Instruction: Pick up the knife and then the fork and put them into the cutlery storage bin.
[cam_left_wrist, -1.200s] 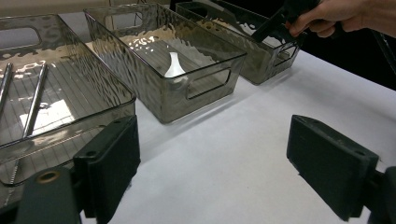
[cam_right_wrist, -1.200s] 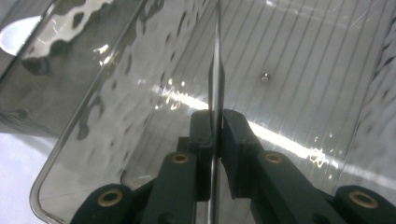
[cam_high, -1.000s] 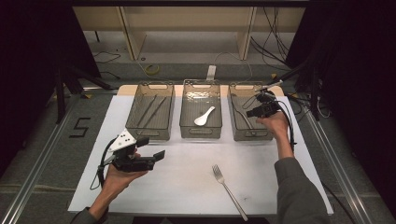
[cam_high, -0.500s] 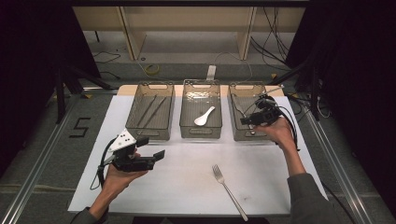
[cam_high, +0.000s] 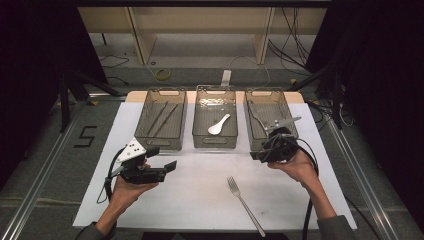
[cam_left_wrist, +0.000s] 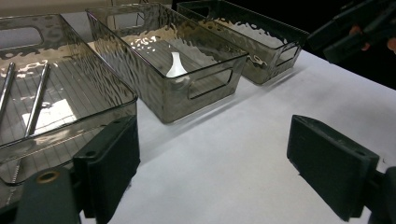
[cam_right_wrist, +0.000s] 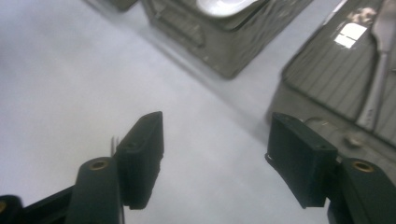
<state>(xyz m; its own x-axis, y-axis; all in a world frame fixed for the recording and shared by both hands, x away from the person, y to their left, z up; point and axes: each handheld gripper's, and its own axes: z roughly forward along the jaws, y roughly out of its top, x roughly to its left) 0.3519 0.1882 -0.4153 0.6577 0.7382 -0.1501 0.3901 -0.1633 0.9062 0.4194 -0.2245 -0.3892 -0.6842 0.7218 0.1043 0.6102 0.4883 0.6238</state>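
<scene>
Now right gripper (cam_high: 260, 155) jaws just opened, apparently empty, near fork (cam_high: 245, 204).

Three bins are lining the far edge of the worktop (cam_high: 200, 200) side by side: the left bin (cam_high: 161, 120), the middle bin (cam_high: 215, 122) and the right bin (cam_high: 270, 120), with only narrow gaps between their walls. In front of them the white sheet is lying open, broken only by a fork (cam_high: 245, 205) near the front edge.
</scene>
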